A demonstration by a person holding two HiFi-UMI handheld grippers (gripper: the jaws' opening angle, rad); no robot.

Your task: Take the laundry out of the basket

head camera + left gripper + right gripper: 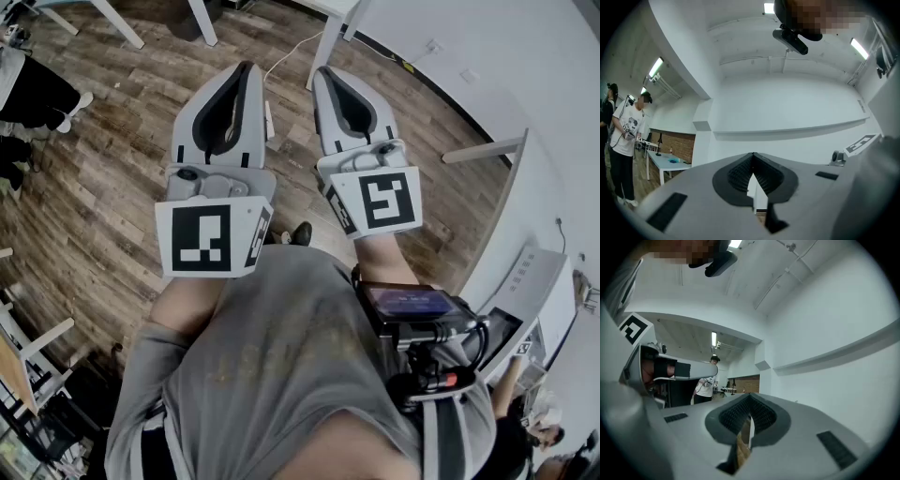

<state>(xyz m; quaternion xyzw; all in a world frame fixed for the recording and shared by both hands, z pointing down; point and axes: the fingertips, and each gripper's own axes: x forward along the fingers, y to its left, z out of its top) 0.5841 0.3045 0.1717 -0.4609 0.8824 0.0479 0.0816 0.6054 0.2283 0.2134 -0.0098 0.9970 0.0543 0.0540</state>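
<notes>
Where the laundry and its basket are lying cannot be told, as no view is showing them. The left gripper (247, 66) is pointing forward, its jaws clenched together on nothing. Just beside it, the right gripper (324, 70) is likewise pressing its jaws tight, with nothing between them. Both are hovering over the wooden floor (122, 122), ahead of the holder's grey shirt (281, 356). A white wall (469, 56) is running along the right. A bystander (626, 136) is standing near a white table (670, 165).

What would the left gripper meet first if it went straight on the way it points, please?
Probably the white wall; nothing shows in front of the shut left gripper, though depth is unclear.
</notes>
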